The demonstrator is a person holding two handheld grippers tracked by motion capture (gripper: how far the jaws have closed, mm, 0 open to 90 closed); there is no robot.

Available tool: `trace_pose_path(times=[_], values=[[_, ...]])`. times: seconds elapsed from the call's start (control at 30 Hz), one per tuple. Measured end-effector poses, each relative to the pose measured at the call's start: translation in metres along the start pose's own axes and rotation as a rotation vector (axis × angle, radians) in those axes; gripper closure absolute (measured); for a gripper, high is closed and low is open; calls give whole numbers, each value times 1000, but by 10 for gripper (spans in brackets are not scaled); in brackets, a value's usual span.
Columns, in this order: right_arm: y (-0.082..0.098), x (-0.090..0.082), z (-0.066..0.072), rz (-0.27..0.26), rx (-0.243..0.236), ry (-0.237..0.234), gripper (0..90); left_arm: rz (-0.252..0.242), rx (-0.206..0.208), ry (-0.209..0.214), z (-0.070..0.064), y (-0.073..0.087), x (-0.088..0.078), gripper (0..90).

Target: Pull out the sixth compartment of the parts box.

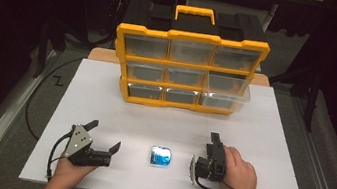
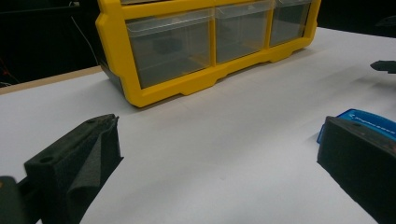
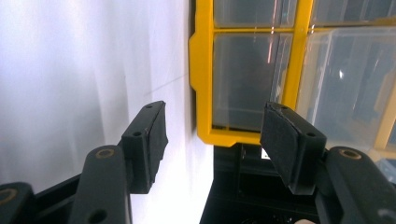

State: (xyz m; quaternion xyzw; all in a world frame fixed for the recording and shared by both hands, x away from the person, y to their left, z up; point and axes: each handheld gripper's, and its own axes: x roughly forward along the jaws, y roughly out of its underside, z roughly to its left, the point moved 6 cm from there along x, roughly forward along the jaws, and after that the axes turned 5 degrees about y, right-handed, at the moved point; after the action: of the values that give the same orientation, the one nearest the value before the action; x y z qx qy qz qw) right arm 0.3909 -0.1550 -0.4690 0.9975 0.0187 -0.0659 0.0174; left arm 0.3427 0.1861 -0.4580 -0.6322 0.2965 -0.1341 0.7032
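Left tool (image 1: 104, 135) is sitting low at 7 o'clock on the white bench (image 1: 253, 188), hand (image 1: 69, 170) gripping from below, jaws spread wide with nothing between them, pointing toward 2 o'clock. Right tool (image 1: 215, 138) is lying rolled on its side at 5 o'clock, hand (image 1: 238, 173) wrapping it from the right, jaws aiming at 12 o'clock toward the yellow drawer organizer (image 1: 187, 72); jaws are standing partly apart, gripping nothing. Blue packet (image 1: 161, 155) is lying flat at 6 o'clock, between the two tools, touching neither; in the left gripper view it is peeking out just behind the far jaw. Organizer is standing at 12 o'clock, its right-hand drawer (image 1: 225, 90) sticking out past the frame. Bare bench is stretching between packet and organizer; near edge is running close under both hands.
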Motion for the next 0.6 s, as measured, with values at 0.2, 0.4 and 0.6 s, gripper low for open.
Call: trace_pose_path(times=[0.2,0.4,0.6], values=[[9,-5,-1,19,8,-11,415,3,-3,-2,0,1,2,4],[13,-6,-3,20,32,-17,371,3,-9,-18,2,1,1,4],[13,-6,-2,10,29,-38,269,14,-21,-29,5,4,2,4]])
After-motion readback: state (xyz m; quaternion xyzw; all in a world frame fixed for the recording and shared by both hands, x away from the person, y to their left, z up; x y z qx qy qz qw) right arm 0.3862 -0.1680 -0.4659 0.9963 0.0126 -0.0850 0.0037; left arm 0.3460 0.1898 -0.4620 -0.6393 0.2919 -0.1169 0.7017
